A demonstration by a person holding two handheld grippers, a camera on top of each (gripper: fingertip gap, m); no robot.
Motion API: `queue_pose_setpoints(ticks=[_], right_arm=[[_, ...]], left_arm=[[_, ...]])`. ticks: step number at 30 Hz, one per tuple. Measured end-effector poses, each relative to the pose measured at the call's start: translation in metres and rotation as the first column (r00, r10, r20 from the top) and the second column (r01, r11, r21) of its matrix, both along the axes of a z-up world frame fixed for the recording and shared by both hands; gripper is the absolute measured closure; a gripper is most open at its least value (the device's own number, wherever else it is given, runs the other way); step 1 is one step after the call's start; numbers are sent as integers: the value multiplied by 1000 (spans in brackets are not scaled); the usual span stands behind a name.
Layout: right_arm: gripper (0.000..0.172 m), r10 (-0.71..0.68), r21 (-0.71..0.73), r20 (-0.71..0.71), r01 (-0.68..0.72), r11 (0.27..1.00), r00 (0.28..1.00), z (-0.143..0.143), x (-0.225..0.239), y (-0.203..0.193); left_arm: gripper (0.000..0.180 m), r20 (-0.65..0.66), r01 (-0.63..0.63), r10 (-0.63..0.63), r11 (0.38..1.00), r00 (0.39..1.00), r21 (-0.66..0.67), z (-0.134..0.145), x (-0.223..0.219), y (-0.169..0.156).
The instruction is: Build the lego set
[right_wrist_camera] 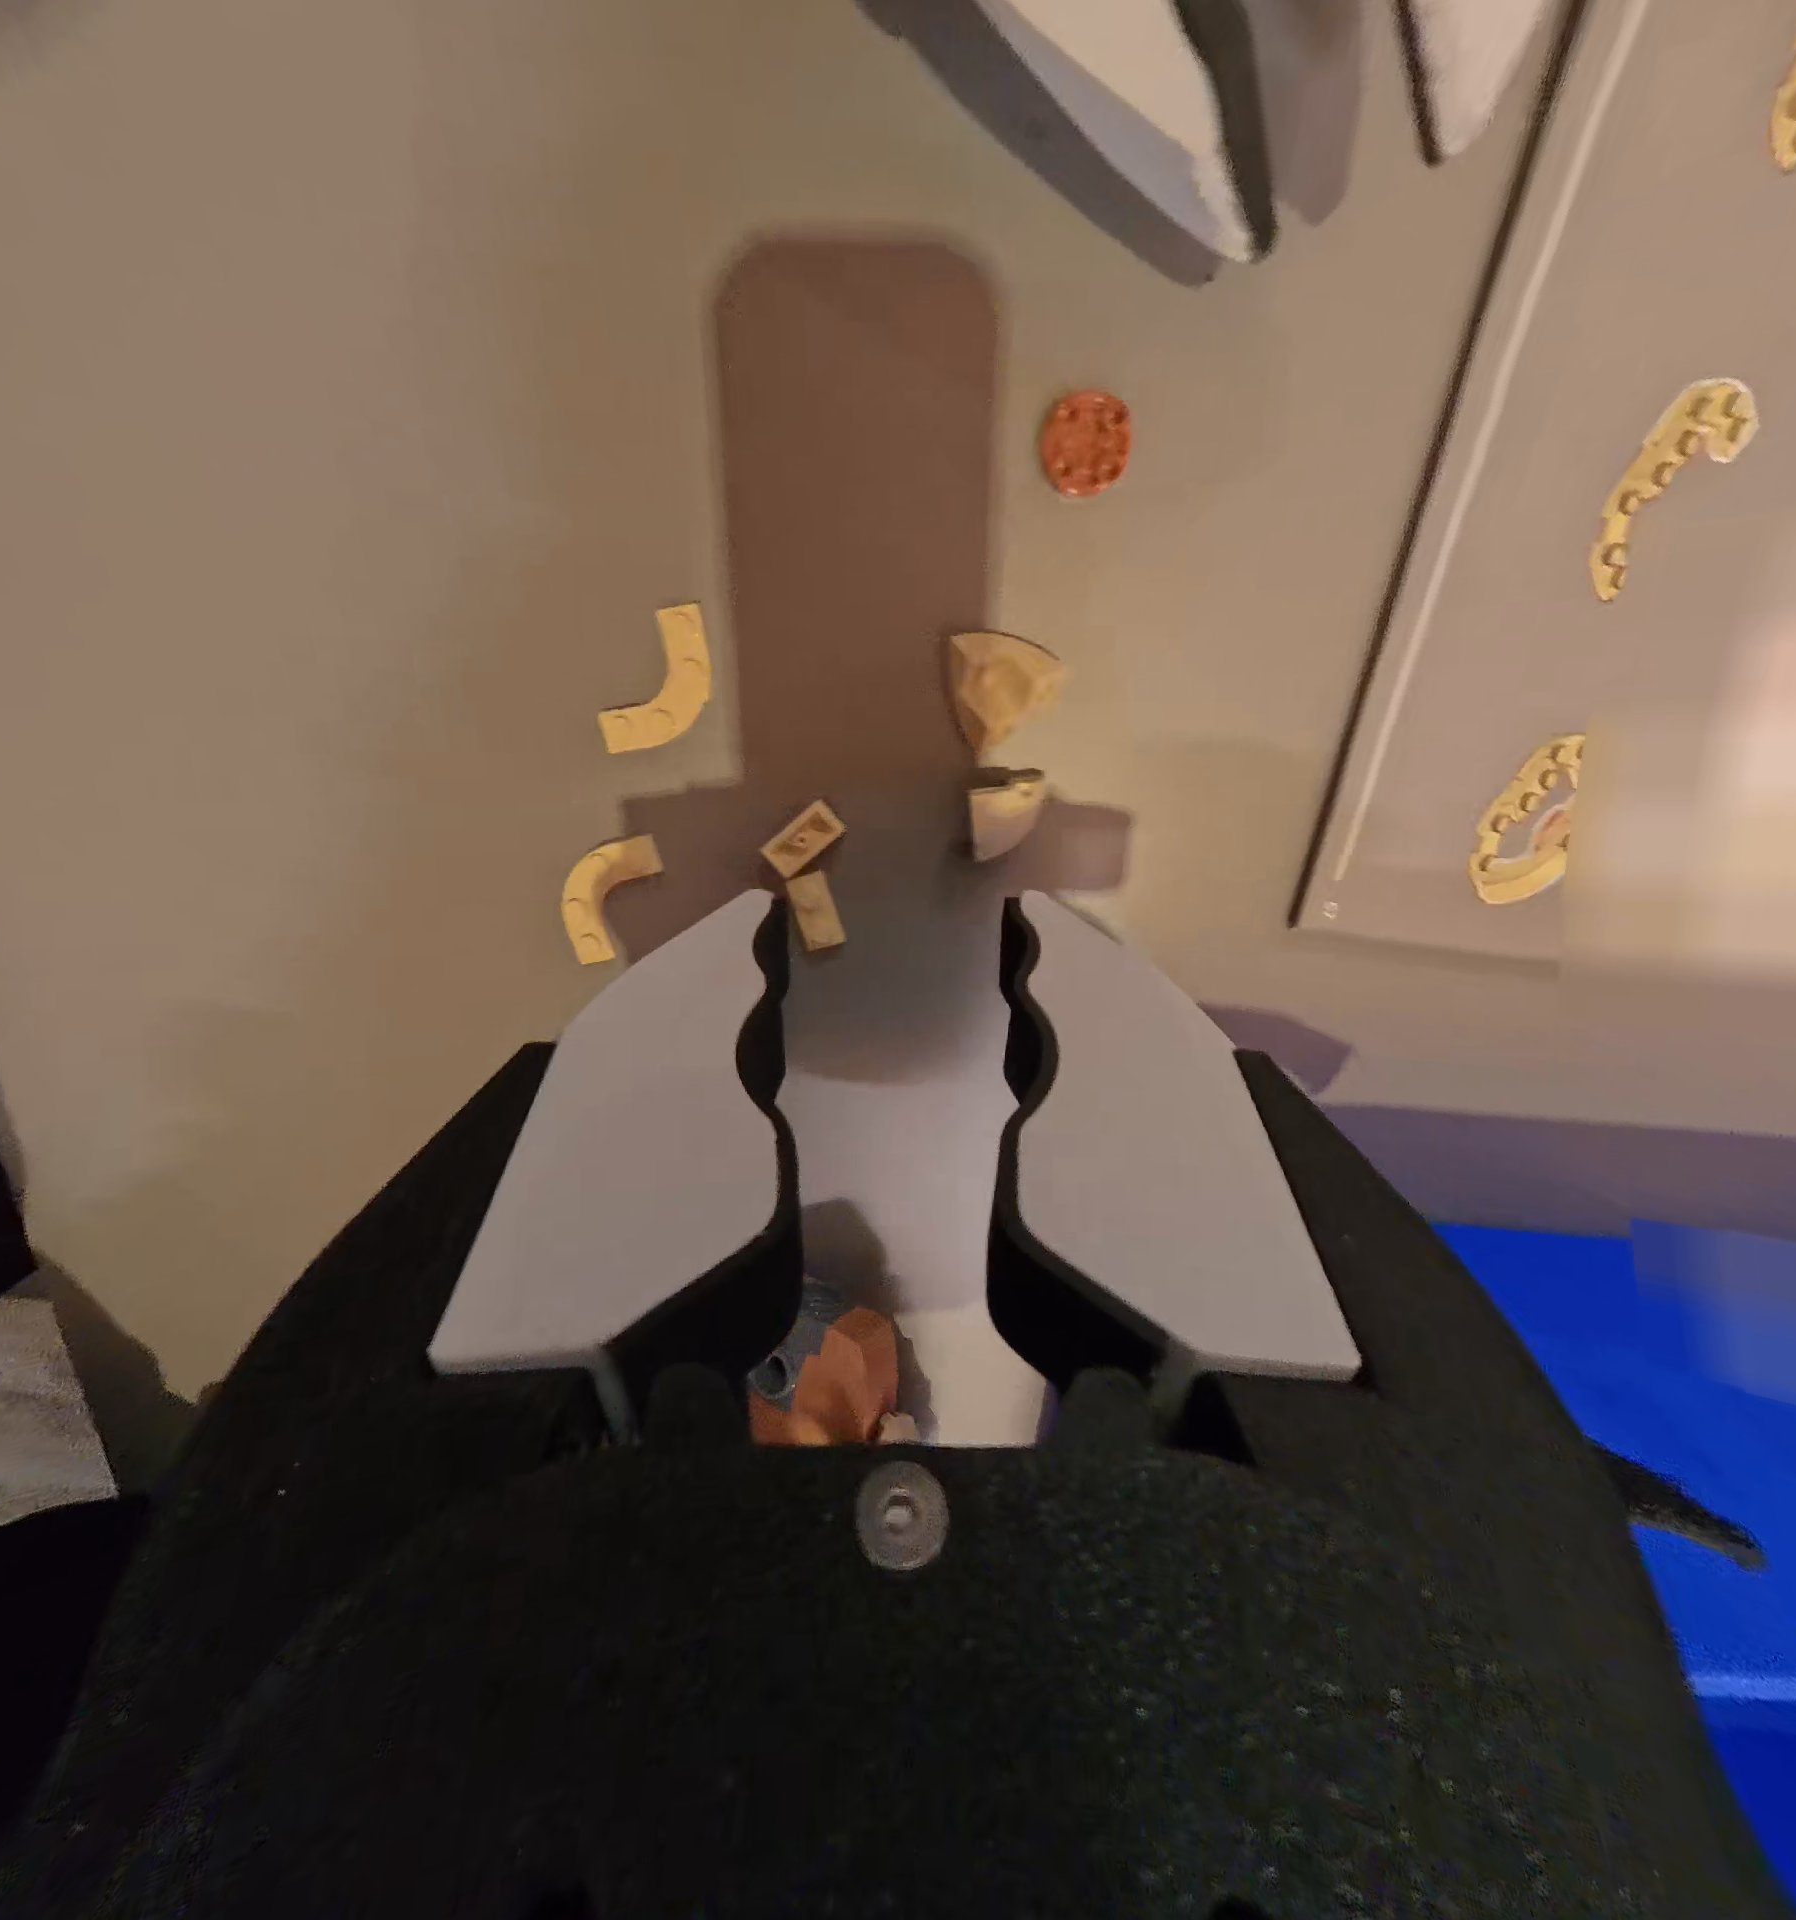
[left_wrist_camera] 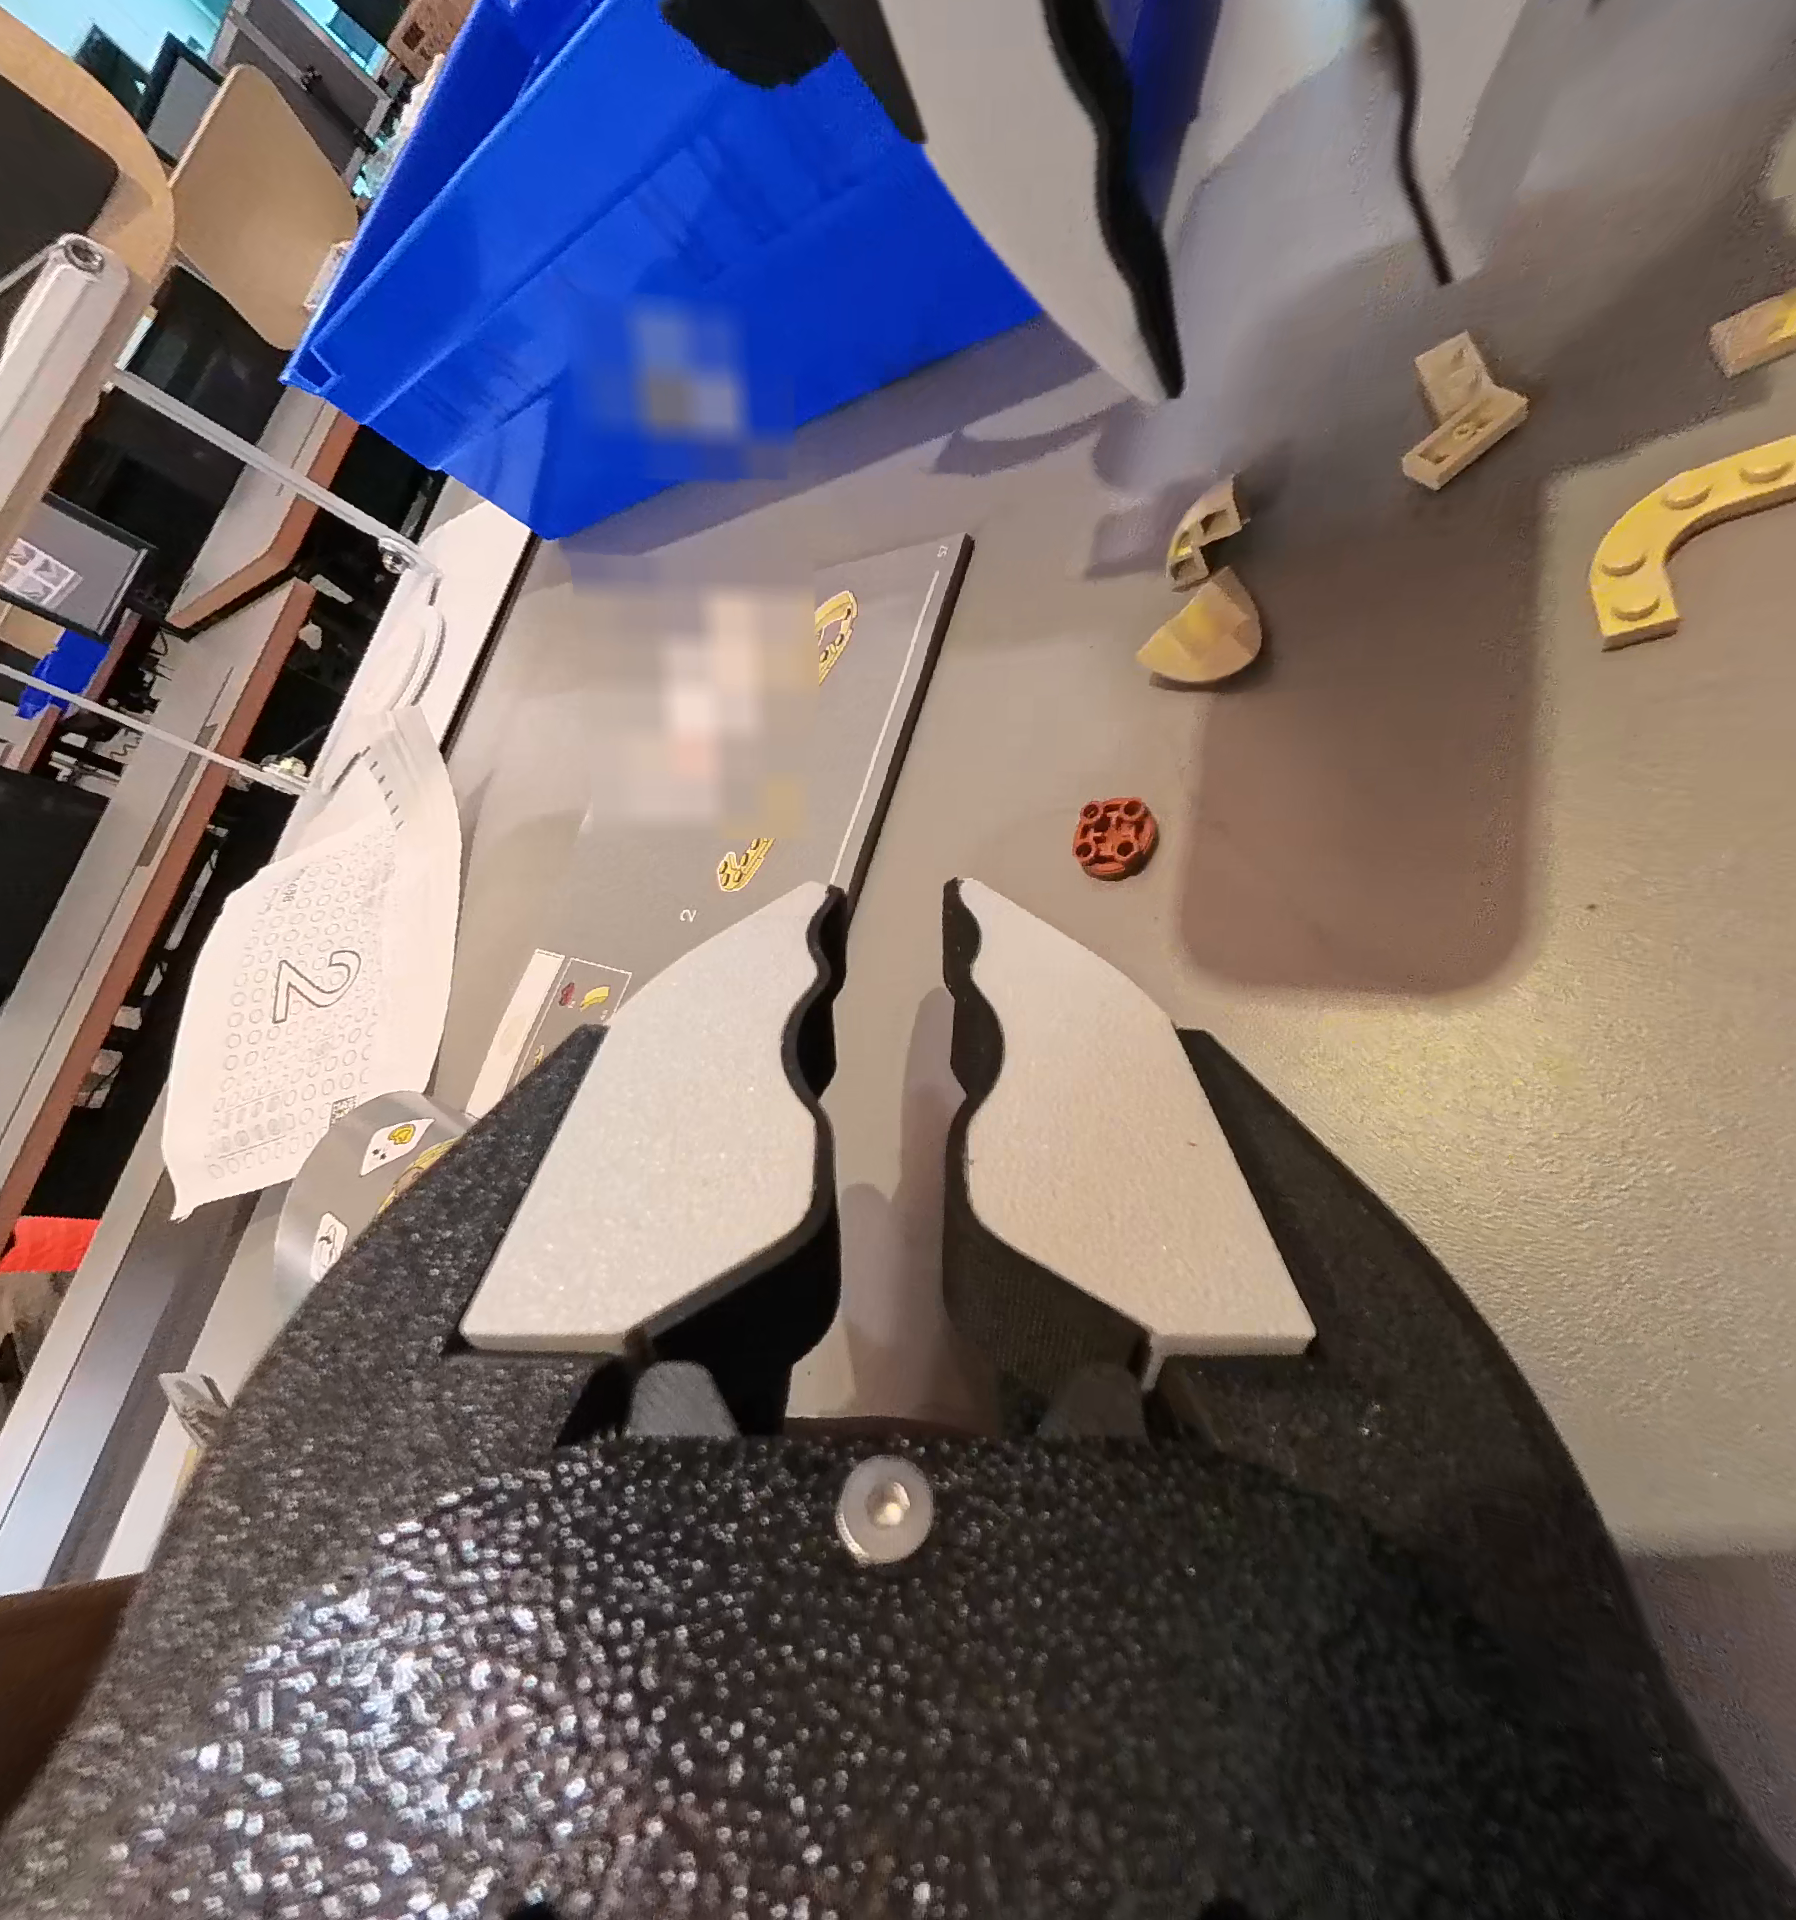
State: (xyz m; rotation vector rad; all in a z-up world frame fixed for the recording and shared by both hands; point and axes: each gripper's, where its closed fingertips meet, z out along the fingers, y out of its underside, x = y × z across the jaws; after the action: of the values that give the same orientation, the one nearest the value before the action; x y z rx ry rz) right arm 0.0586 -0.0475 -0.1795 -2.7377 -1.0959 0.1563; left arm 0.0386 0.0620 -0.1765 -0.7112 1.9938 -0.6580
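Black gripper bodies fill the lower part of both views. The left gripper (left_wrist_camera: 892,894) hangs low over the table (left_wrist_camera: 1600,1195) with its fingers a little apart and nothing between them; its left tip sits over the edge of an open booklet (left_wrist_camera: 852,748). The right gripper (right_wrist_camera: 889,909) has its fingers released wider, also bare at the tips. Low in its gap, by the finger roots, a brown and grey-blue piece (right_wrist_camera: 821,1371) shows; I cannot tell whether it touches anything.

A blue bin (left_wrist_camera: 665,260) takes the upper left of the left view, and a white printed bag (left_wrist_camera: 302,987) lies at the middle left.

Tan bricks are scattered ahead of the right gripper. A small bracket (right_wrist_camera: 800,836) is just beside its left fingertip, apart from the pad. Two curved plates (right_wrist_camera: 665,686) lie to the left and two quarter-round pieces (right_wrist_camera: 1003,686) to the right. A red-brown round plate (left_wrist_camera: 1115,840) lies near the left gripper's right tip, not touching.
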Motion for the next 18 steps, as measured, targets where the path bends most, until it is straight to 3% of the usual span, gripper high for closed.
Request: queue_pose_setpoints(ticks=[18], right_arm=[[128,136,-6,-94,-137,991,986,1,-37,-6]], left_arm=[[163,-4,1,-1,1000,1000,4,-1,0,0]])
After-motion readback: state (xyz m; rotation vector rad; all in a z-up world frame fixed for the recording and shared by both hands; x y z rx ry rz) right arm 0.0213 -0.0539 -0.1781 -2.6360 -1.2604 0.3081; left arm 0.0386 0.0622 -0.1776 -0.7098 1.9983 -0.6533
